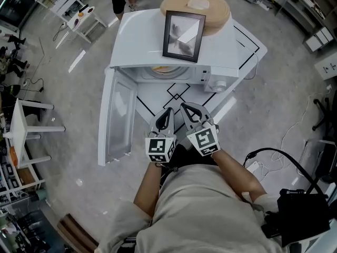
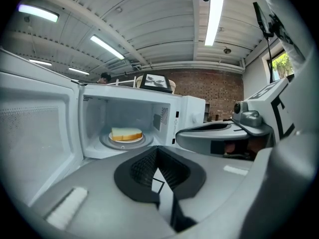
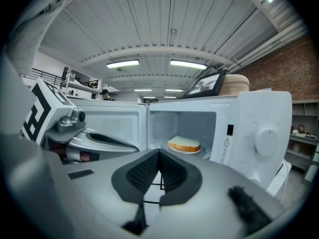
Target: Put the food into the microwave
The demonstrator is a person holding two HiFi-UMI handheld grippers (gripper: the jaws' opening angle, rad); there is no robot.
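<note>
A slice of bread on a white plate (image 2: 126, 134) sits on the turntable inside the white microwave (image 1: 142, 41); it also shows in the right gripper view as bread (image 3: 184, 145). The microwave door (image 1: 118, 115) hangs wide open to the left. My left gripper (image 1: 169, 111) and right gripper (image 1: 184, 107) are side by side in front of the opening, a short way back from it. Both are shut with nothing between the pads. The left gripper's tips (image 2: 157, 151) and the right gripper's tips (image 3: 159, 156) point at the cavity.
The microwave stands on a white board with black lines (image 1: 179, 91) on the grey floor. A black framed picture (image 1: 183, 35) lies on its top, and a round wooden table (image 1: 216, 9) is behind it. The control knob (image 3: 266, 139) is on its right side. A white shelf (image 1: 29, 125) stands at the left.
</note>
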